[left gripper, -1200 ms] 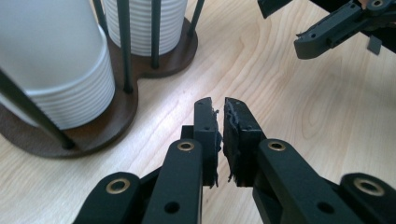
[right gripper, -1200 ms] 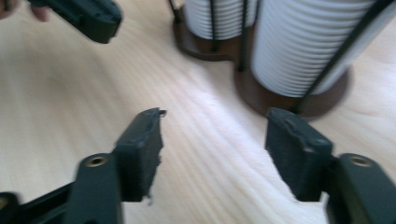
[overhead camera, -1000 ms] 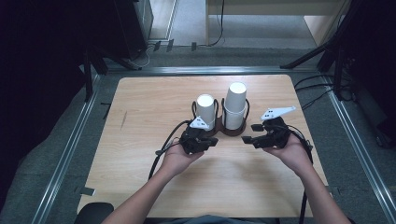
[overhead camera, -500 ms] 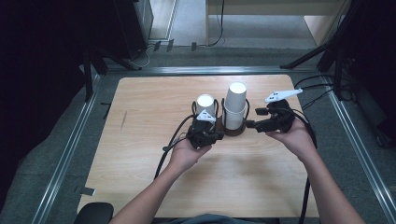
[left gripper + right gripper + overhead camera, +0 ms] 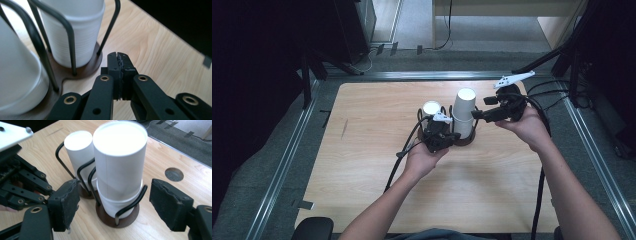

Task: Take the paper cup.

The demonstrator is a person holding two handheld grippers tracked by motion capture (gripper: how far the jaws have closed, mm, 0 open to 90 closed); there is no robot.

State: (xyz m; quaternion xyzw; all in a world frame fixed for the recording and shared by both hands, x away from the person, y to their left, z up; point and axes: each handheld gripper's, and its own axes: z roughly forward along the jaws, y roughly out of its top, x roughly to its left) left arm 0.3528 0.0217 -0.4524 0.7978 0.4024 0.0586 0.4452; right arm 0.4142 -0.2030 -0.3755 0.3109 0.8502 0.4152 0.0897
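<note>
Since a second ago, both of our hands have been carrying their grippers forward from the middle of the pale wooden worktop (image 5: 362, 165) to the cup stand toward its far edge. Our right black two-jaw gripper (image 5: 476, 115) is now reaching in from the right-hand edge side, its jaws spread wide on either side of the taller stack of white paper cups (image 5: 464, 112), touching nothing. From the right gripper view we are seeing those foam-faced pads (image 5: 65, 203) flanking the tall stack (image 5: 119, 170), which is standing upright inside black wire hoops on a dark brown round wooden base (image 5: 117, 218).

Our left black two-jaw gripper (image 5: 452, 136) is sitting just in front of the stand, on the near side of the shorter stack of white paper cups (image 5: 431, 111). In the left gripper view its jaws are pressed together with nothing between them, the tips (image 5: 118, 62) hovering just beside the rim of the brown base (image 5: 87, 67), whether touching it we cannot tell. The ribbed short stack (image 5: 73, 30) is standing behind black wire uprights (image 5: 68, 32). Black cables (image 5: 404, 150) are trailing back across the worktop toward its near edge.
</note>
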